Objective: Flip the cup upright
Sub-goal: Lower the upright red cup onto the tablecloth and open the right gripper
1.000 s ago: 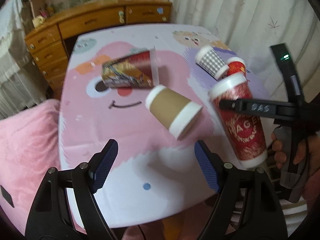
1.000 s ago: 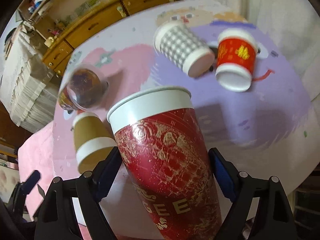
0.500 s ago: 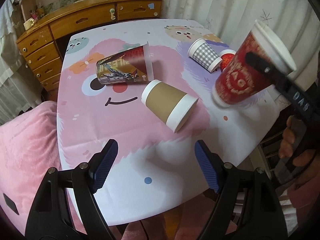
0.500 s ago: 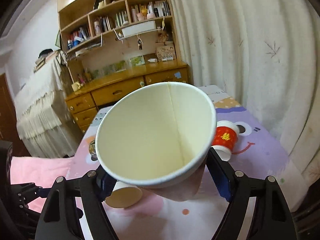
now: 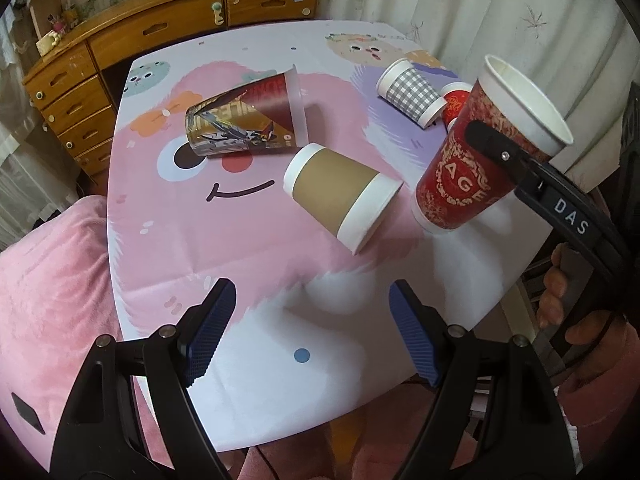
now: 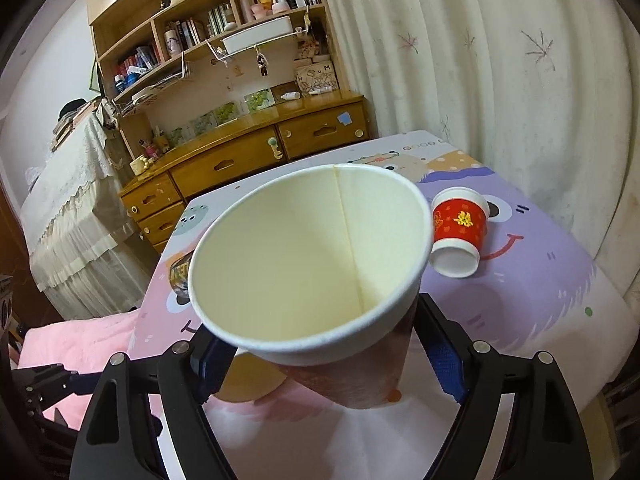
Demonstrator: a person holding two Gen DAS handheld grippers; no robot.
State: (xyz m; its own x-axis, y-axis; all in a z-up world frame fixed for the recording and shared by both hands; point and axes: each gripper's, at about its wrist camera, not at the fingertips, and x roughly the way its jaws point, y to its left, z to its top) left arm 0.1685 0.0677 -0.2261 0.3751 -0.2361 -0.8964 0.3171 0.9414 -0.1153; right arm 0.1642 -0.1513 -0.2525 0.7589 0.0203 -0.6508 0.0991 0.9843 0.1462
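Observation:
My right gripper is shut on a tall red paper cup with gold print. The cup is mouth-up and tilted, its base at or just above the table's right edge. Its white inside fills the right wrist view. My left gripper is open and empty above the table's near edge. A brown cup, a patterned cup, a grey checked cup and a small red cup lie on their sides.
The table has a pink, purple and white cartoon cloth. A pink blanket lies to the left. A wooden dresser stands behind the table, curtains to the right.
My right gripper has turned the red cup from mouth-down to mouth-up and lowered it toward the table. The left gripper has drawn back a little and stays open.

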